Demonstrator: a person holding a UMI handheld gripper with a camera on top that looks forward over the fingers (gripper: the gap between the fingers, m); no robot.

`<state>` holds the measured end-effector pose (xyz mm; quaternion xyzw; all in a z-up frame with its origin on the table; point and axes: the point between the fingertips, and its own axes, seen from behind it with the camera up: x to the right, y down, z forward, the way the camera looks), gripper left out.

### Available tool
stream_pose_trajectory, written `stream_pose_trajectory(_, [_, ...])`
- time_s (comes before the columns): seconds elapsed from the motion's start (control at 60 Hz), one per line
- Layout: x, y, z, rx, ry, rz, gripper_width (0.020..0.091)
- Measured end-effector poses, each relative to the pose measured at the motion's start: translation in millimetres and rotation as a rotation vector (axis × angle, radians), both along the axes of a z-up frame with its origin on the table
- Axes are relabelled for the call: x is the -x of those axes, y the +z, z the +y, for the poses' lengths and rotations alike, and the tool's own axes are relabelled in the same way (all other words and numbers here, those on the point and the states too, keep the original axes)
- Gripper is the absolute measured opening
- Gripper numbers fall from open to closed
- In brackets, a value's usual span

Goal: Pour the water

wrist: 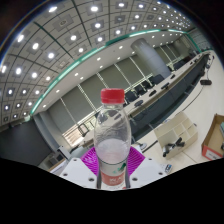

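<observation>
Rows of ceiling lights (60, 35) and long desks (165, 95) fill the hall beyond your gripper (113, 160). Your fingers (92, 158) appear clenched on a clear water bottle (112, 135) with a red cap (113, 96), held upright between the purple pads, near the white table (185, 180).

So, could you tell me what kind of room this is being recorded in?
Probably a large conference hall: a ceiling with rows of recessed lights, tall windows and long desk rows. The gripper is shut on a red-capped water bottle.
</observation>
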<state>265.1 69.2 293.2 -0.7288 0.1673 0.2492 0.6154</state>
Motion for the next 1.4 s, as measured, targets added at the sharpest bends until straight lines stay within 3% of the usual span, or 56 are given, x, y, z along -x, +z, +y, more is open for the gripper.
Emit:
stream_pose_trajectory(0.167, [-49.4, -52.7, 4.3, 0.025, -0.058, -0.372, 0.0324])
stream_pose_trajectory(0.433, [-55.8, -157.9, 8.7, 0.109, -0.002, -0.59, 0.0323])
stream_pose_trajectory(0.683, [-48.5, -207.9, -2.3, 0.157, 0.015, -0.606, 0.0339])
stream_pose_trajectory(0.783, [-48.8, -207.8, -5.9, 0.132, -0.003, -0.602, 0.0392])
stream_pose_trajectory(0.917, [-49.0, -208.1, -9.9, 0.144, -0.011, -0.624, 0.0531])
stream_pose_trajectory(0.95, [-49.4, -212.0, -12.7, 0.172, -0.006, -0.629, 0.0617])
stream_pose_trajectory(1.0, [-50.6, -222.8, -15.8, 0.229, -0.001, -0.622, 0.0859])
stream_pose_trajectory(1.05, [-51.2, -227.0, -23.1, 0.283, -0.006, -0.604, 0.0826])
stream_pose_trajectory(1.1, [-55.6, -229.6, -25.0, 0.31, -0.014, -0.591, 0.0858])
stream_pose_trajectory(1.4, [-31.1, -165.5, -109.5, 0.386, -0.035, -0.656, 0.0856])
